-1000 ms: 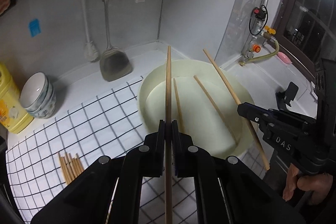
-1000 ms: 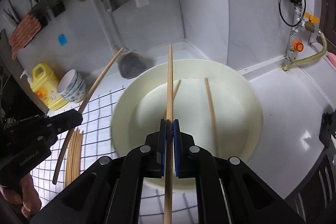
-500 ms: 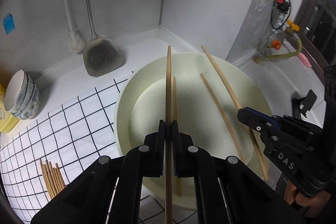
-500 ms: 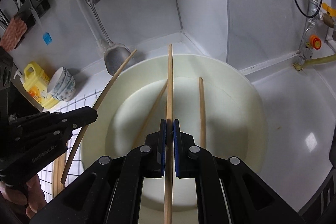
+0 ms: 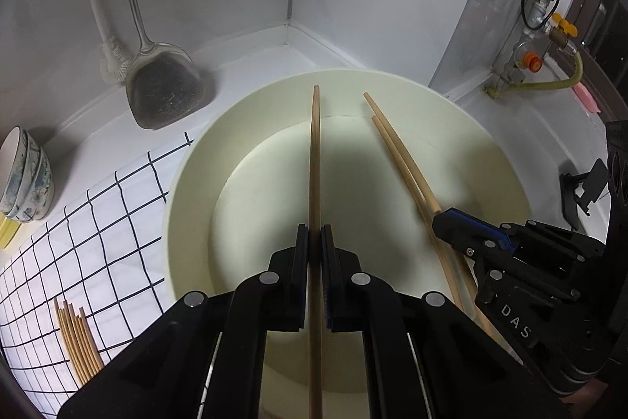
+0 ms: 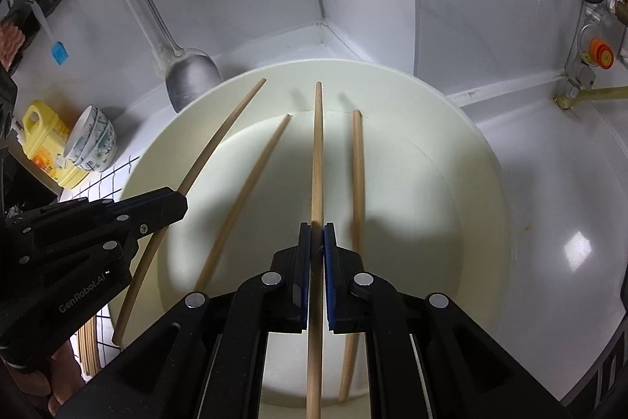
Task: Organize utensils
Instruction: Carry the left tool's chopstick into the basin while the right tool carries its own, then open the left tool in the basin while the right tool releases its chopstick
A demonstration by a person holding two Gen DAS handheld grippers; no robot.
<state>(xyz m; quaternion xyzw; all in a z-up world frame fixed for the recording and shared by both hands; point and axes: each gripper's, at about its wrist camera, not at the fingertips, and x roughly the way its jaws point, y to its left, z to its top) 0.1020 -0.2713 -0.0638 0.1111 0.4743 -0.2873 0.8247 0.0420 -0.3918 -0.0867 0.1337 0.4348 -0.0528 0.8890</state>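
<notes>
My left gripper (image 5: 314, 234) is shut on a wooden chopstick (image 5: 315, 152) that points out over a cream basin (image 5: 184, 191). My right gripper (image 6: 317, 232) is shut on a second chopstick (image 6: 317, 152), also above the basin (image 6: 490, 160). In each wrist view the other gripper appears at the side, the right gripper (image 5: 445, 218) and the left gripper (image 6: 174, 201), each with its own stick. Two loose chopsticks (image 6: 251, 175) (image 6: 357, 175) lie inside the basin. A bundle of chopsticks (image 5: 76, 336) rests on the checked cloth (image 5: 98, 222) to the left.
A metal spatula (image 5: 165, 93) and a brush (image 5: 114, 57) hang against the back wall behind the basin. Stacked bowls (image 6: 94, 140) and a yellow bottle (image 6: 43, 140) stand at the left. Gas valves and a hose (image 5: 549, 81) sit at the right on the white counter.
Both grippers have come down and forward over the basin, which now fills more of each view. Each still grips its chopstick. The bundle on the cloth has not moved.
</notes>
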